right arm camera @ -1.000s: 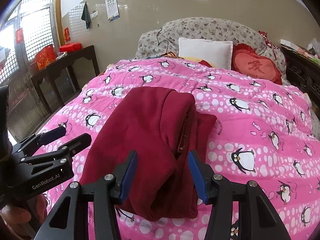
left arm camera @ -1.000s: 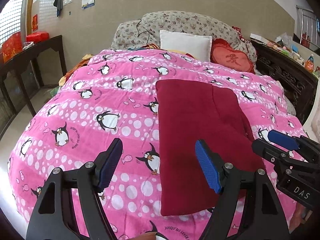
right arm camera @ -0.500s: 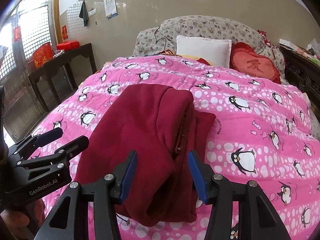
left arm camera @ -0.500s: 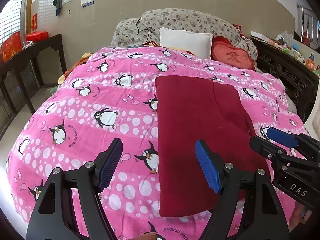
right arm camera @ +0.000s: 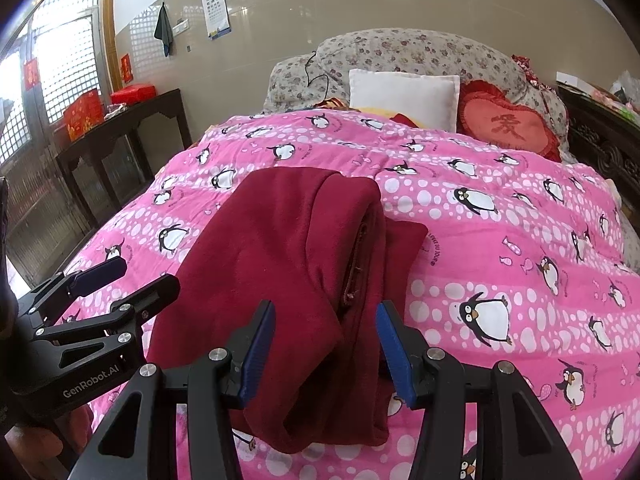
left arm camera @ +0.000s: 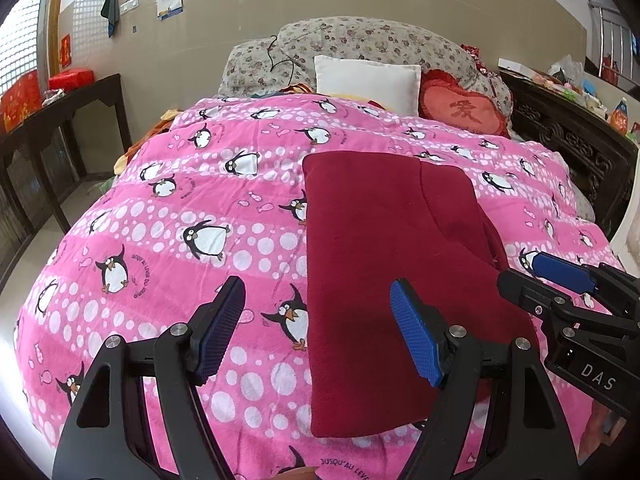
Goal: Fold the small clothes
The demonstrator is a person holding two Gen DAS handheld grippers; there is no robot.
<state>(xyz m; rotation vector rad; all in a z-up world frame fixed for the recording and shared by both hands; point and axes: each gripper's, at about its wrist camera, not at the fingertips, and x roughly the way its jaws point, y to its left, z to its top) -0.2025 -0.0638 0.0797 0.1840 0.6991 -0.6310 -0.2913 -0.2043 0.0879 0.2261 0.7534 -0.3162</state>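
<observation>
Two grippers hover near the foot end of the maroon garment (left arm camera: 384, 248), which lies folded lengthwise on the penguin quilt (left arm camera: 224, 208). Left gripper (left arm camera: 318, 334) and right gripper (right arm camera: 326, 350): jaws spread, holding nothing. Advised: pinch both near corners evenly, then carry toward the white pillow (right arm camera: 404, 96). Surface soft; dark side table (right arm camera: 120, 136) left of the garment.

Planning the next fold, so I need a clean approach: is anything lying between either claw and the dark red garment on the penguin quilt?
Nothing visible. The garment lies alone on the quilt; the right claw and left claw, both open, hang at its near end.
</observation>
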